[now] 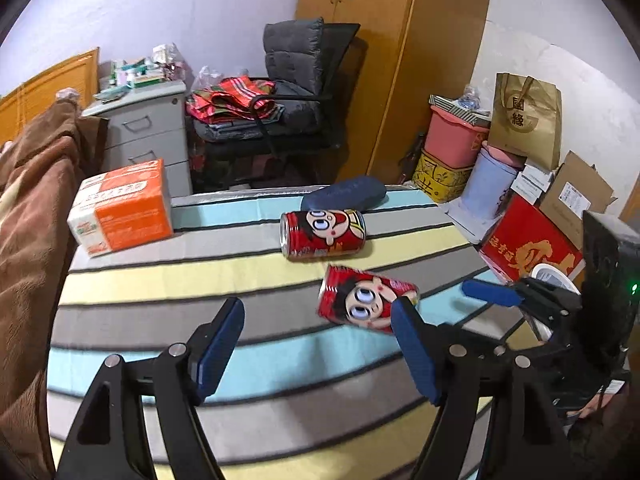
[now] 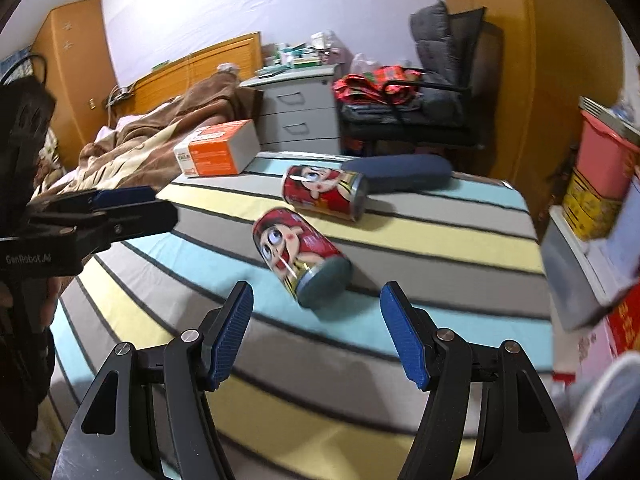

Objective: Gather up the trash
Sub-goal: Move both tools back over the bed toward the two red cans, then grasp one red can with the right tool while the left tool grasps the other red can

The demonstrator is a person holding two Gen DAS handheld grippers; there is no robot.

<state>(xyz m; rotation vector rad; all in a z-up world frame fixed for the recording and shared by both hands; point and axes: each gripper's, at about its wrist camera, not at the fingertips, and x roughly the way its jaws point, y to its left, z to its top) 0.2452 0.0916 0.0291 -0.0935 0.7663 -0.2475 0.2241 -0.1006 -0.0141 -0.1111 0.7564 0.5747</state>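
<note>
Your left gripper point(image 1: 318, 346) and right gripper point(image 2: 318, 334) both gape empty; the near can point(image 2: 300, 260) lies at 12 o'clock

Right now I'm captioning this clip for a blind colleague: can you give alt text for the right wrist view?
An open blue-padded right gripper hovers over a striped tablecloth, aimed at the nearer red cartoon-printed drink can lying on its side. A second red can, a dark blue pouch and an orange-and-white box lie beyond; the left gripper enters at left.
</note>
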